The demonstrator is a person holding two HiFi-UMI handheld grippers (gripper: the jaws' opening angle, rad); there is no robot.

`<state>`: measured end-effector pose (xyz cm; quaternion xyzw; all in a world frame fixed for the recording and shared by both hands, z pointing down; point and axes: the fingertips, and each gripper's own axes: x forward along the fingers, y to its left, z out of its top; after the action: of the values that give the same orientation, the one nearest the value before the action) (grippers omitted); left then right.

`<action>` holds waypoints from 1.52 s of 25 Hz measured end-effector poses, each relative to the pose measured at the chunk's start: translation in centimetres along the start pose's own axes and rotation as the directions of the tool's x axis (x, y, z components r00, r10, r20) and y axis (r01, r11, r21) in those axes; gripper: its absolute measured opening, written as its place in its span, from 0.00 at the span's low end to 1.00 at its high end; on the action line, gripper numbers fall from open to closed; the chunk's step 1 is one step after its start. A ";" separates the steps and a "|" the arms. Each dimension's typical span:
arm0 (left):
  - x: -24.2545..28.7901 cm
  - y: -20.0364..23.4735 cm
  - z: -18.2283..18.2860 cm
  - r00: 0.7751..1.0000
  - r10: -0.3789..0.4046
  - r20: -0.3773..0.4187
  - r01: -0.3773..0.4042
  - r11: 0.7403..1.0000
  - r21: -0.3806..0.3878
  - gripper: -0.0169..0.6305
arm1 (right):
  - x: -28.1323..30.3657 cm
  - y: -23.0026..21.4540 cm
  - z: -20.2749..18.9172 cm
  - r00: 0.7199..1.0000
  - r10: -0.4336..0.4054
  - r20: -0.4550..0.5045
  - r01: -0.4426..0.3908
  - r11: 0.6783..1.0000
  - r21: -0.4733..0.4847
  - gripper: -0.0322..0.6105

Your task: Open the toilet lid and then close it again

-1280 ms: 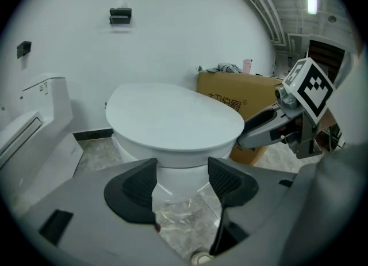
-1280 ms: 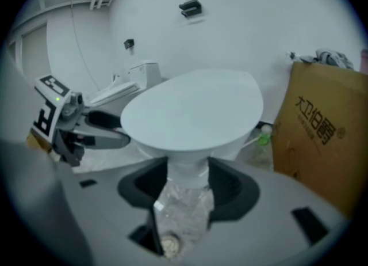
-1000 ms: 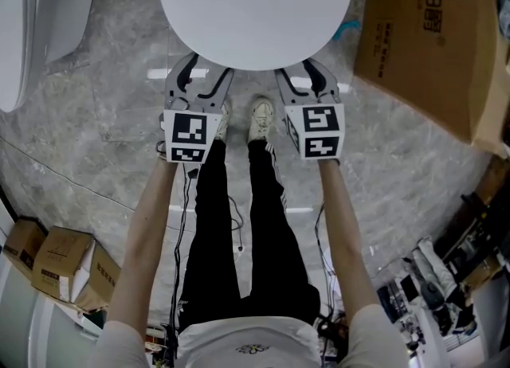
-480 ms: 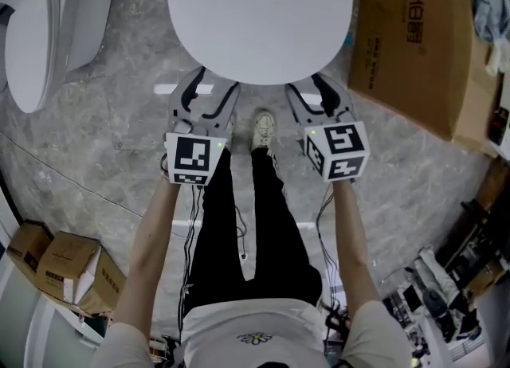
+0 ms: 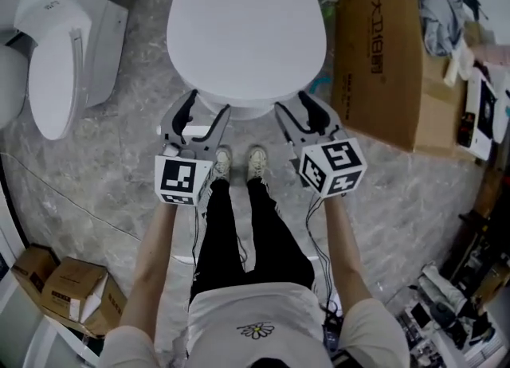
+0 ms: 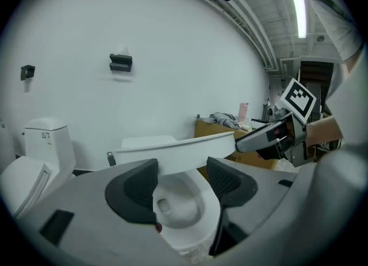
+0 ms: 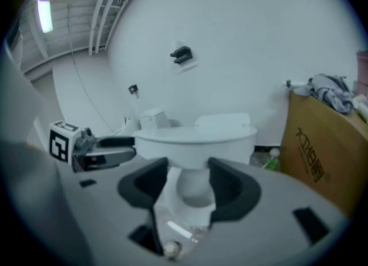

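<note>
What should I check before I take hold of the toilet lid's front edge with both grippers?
1. Left gripper jaws apart, nothing between them: ok.
2. Right gripper jaws apart, nothing between them: ok.
3. Both grippers at the front edge of the toilet lid: ok. Whether either touches it: cannot tell.
4. Lid fully down on the bowl: cannot tell. It looks flat from the head view, but the left gripper view shows it tilted.
5. Cardboard box apart from the right gripper: ok.
6. Shoes planted between the grippers, just short of the toilet's front: ok.
</note>
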<state>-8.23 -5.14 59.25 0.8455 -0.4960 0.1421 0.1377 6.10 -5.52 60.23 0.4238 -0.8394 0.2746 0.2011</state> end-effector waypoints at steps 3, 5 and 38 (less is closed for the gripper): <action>0.4 0.3 2.0 1.000 -0.011 -0.017 0.011 1.000 0.000 0.46 | -0.2 -0.2 2.2 1.000 0.002 0.013 -0.002 1.000 0.011 0.41; 0.3 0.2 3.1 1.000 -0.009 -0.025 0.009 1.000 -0.009 0.46 | -0.7 -0.2 3.2 1.000 0.009 0.014 -0.009 1.000 0.017 0.41; 5.4 6.3 19.6 1.000 -0.029 0.009 0.028 0.996 0.084 0.42 | -0.2 -2.6 21.7 0.994 -0.029 0.104 0.011 0.987 0.162 0.42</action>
<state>-9.18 -19.78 43.80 0.8581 -0.4783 0.1566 0.1018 6.05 -20.37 44.23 0.4611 -0.8196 0.3167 0.1240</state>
